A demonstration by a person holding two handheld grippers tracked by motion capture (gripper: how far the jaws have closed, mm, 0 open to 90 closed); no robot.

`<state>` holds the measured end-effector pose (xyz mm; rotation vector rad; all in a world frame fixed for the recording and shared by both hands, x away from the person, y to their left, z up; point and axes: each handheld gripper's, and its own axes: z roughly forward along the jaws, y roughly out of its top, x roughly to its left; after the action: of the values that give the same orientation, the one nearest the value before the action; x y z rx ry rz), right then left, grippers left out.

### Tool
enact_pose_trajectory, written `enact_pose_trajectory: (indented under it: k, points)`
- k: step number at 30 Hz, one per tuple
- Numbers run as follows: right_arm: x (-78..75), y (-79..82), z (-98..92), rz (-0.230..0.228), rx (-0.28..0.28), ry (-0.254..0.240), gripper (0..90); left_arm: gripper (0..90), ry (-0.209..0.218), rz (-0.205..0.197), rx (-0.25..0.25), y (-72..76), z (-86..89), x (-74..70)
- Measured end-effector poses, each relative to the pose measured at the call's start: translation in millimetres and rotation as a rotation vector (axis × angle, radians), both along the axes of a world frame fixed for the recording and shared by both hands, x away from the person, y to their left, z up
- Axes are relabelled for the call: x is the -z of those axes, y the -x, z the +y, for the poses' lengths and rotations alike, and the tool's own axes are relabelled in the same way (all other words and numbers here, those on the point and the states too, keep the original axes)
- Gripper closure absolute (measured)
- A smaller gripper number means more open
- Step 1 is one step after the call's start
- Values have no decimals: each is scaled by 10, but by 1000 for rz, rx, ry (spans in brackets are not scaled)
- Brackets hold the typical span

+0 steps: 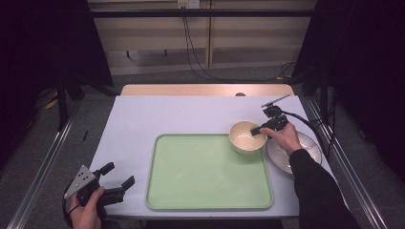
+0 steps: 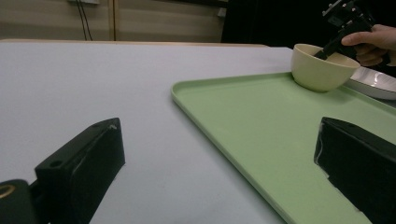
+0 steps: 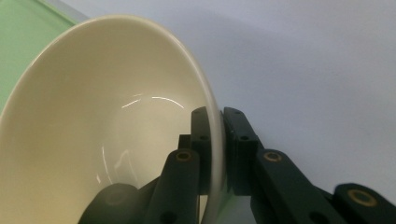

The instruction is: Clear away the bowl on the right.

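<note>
While the left gripper [image 1: 119, 175] rests near the counter's [image 1: 191, 114] front left corner with its jaws spread wide and nothing between them, the right gripper [image 1: 259, 130] is clamped on the rim of a cream bowl [image 1: 244, 138]. In the right gripper view, one jaw sits inside the bowl [image 3: 107, 121] and the other outside, pinching its wall. The bowl stands at the far right corner of a pale green tray [image 1: 205, 171], which lies in the middle of the counter. Just beside the tray, on its right, a white plate [image 1: 310, 145] lies under the person's right hand [image 1: 285, 138].
</note>
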<state>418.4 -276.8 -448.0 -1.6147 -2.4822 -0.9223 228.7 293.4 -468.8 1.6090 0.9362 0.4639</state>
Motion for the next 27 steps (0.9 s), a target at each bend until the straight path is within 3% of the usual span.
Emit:
enact_pose_trajectory:
  k: [10,17,27]
  points:
    - [18,38,8,0,-5,31,841,18,1,0,-2,0,0,0]
    - [43,95,29,-63,-6,44,841,17,2,-1,1,0,0,-1]
    - [46,130,46,-82,-20,65,818,18,2,0,1,0,1,0]
